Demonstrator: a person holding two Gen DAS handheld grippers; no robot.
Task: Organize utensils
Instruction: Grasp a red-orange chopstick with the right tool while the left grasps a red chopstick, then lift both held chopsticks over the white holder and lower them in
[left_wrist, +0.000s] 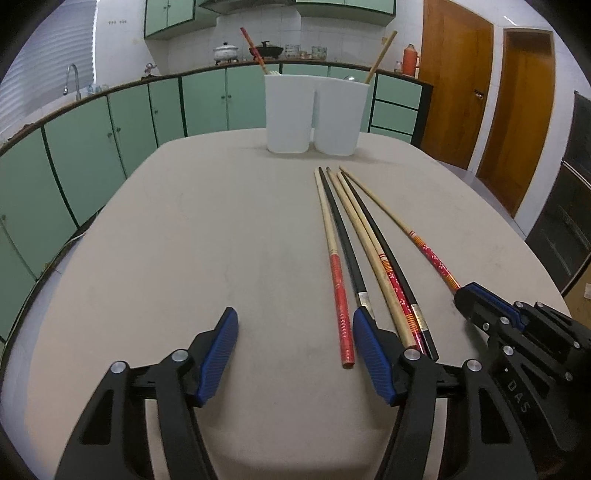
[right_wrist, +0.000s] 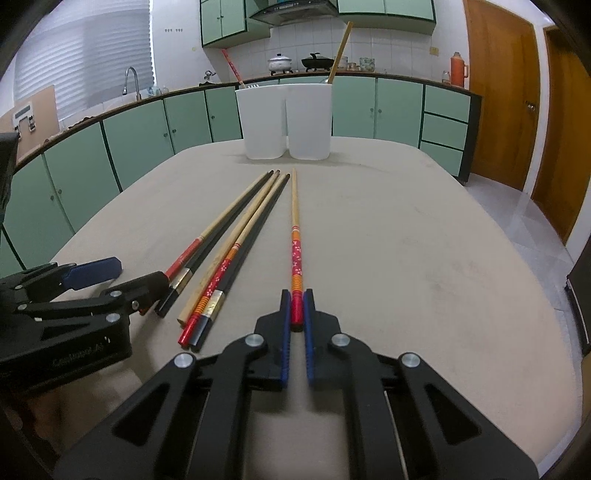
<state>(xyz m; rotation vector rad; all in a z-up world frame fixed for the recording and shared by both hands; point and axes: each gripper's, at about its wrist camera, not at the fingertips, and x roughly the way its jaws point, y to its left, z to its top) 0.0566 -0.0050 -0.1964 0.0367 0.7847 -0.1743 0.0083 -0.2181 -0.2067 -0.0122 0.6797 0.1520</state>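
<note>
Your left gripper (left_wrist: 293, 343) sits low over the table (left_wrist: 184, 240) with its jaws spread wide and nothing between them. Its right finger rests just beside the butt ends of the loose bundle of chopsticks (left_wrist: 354, 258) — a red-handled wooden one, two black ones, a plain wooden one and a patterned one, lying close together and partly overlapping, tips pointing toward the far end.

Further right, apart from the bundle, lies the single flower-patterned chopstick (right_wrist: 294, 236). Your right gripper (right_wrist: 296, 310) has closed on its red butt end; the pads pinch the stick near its very end, and it lies straight ahead along the fingers, seemingly flat on the table.

At the far end stand the two white holders (right_wrist: 284, 122), touching side by side. Each already has a chopstick leaning out of it, the left a red-handled one, the right a plain wooden one.

So the step in hand looks like the pick-up of this one chopstick. Next you'd need to lift it clear, carry it forward and tip it upright so the narrow end drops into a holder. Gripped so near the end, the stick may swing or pivot in the pads, so lift slowly.
</note>
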